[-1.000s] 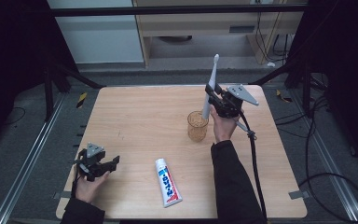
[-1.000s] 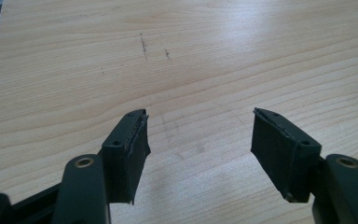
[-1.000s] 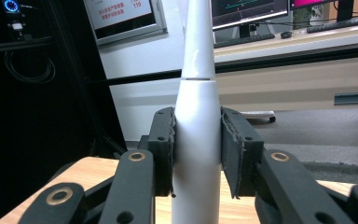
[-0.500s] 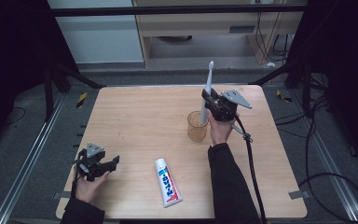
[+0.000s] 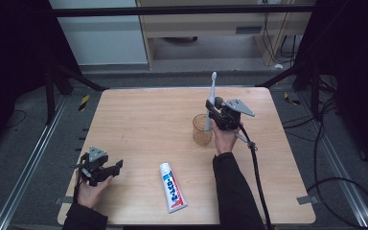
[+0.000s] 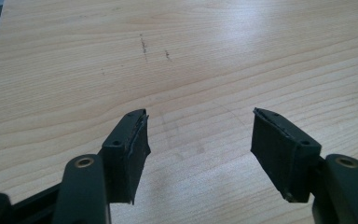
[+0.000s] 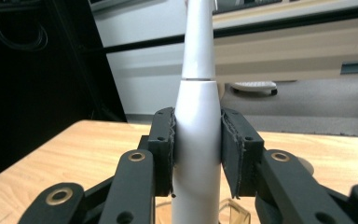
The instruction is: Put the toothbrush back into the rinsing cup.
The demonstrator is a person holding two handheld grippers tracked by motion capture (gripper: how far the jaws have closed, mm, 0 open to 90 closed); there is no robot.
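2 sets of tongs work this pale, grain-streaked wooden table [image 5: 148, 120]. At the left edge, the left tongs [image 5: 116, 166] rest low with jaws wide apart and nothing between them, unmoved over the last second. Right of them lies a white, red-and-blue printed toothpaste tube [image 5: 172, 187], flat and soft-looking. Further right stands a clear amber plastic cup [image 5: 201, 130]. Above it, the right tongs [image 5: 209, 108] clamp a smooth white electric toothbrush [image 7: 196, 140] upright; it has sunk lower and straightened, so its base is probably entering the cup.
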